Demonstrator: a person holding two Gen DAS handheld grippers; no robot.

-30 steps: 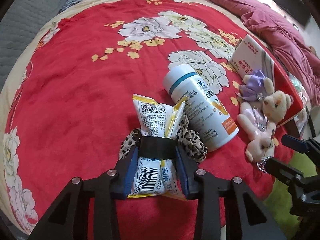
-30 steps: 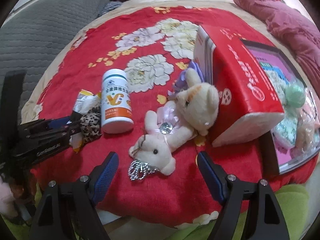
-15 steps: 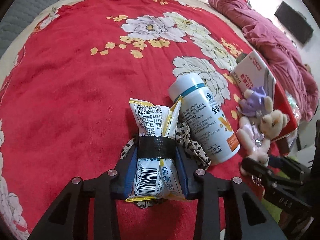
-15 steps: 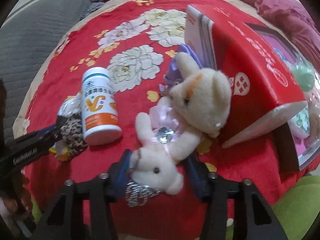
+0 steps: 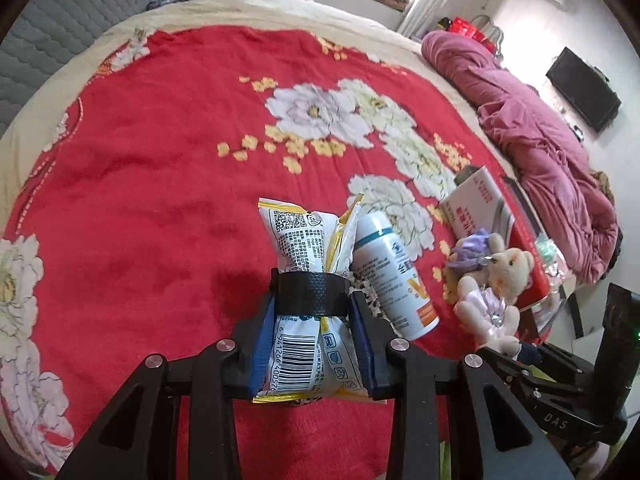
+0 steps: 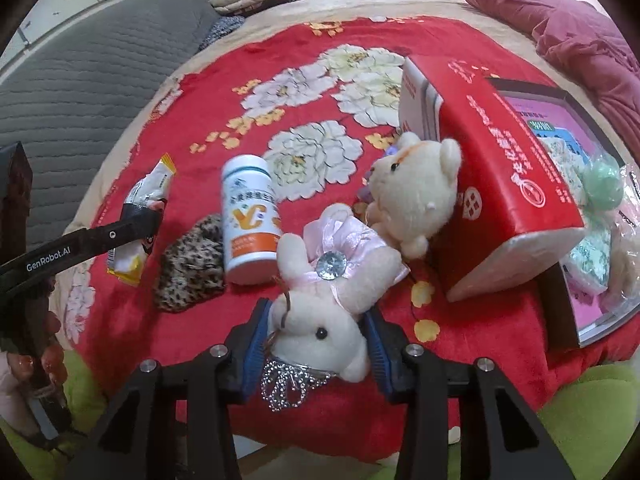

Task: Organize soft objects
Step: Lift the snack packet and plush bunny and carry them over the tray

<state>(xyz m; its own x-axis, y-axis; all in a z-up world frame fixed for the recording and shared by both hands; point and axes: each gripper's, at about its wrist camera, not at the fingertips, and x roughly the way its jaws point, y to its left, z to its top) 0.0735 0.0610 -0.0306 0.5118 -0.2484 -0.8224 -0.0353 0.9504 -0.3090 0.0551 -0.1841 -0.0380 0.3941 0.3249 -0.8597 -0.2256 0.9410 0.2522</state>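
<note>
- Both pairs of fingers are clenched on soft things — the left gripper grasps a white snack packet round its middle, and the right gripper, whose jaws have just been closing, pinches the head of a pale plush rabbit.
- Red flowered blanket: broad open room to the left and beyond the packet; its near edge drops off just below the right gripper.
- Red box stands tilted at the right, a cream teddy bear leaning against it.
- Both grippers point steeply down at the blanket; the left one shows at the left edge of the right wrist view, a hand on its grip.
- White supplement bottle lies between packet and rabbit — a leopard-print pouch touching its left side.
</note>
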